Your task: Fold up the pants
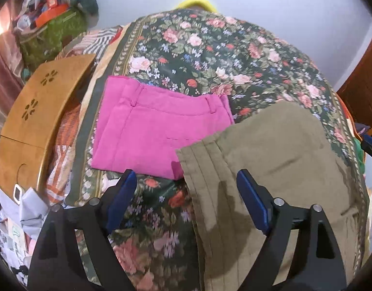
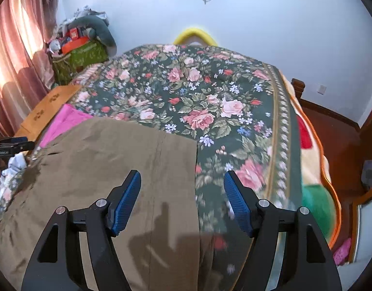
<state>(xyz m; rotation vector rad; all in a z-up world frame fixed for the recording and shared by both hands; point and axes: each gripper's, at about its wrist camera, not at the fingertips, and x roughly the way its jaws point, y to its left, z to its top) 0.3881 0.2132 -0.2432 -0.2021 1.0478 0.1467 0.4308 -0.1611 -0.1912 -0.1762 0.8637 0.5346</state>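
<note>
Khaki pants [image 1: 278, 150]: lay folded near bedspread's [image 2: 210, 92] front edge, overlapping pink pants [image 1: 149, 131].
Left gripper [image 1: 186, 181]: spread, empty.
Right gripper [image 2: 182, 181]: spread, empty.
Risk: unpressed fold could spring open.

Right gripper [image 2: 182, 200] hovers with jaws apart, nothing between them, above the khaki pants [image 2: 108, 165] edge on the floral bedspread [image 2: 210, 92]. Pink pants [image 2: 64, 121] beyond, partly covered.

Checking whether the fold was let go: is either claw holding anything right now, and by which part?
Nothing is held. The left claw and the right claw both stand open above the olive-brown cloth pants on the floral bedspread, pads clear of fabric.
</note>
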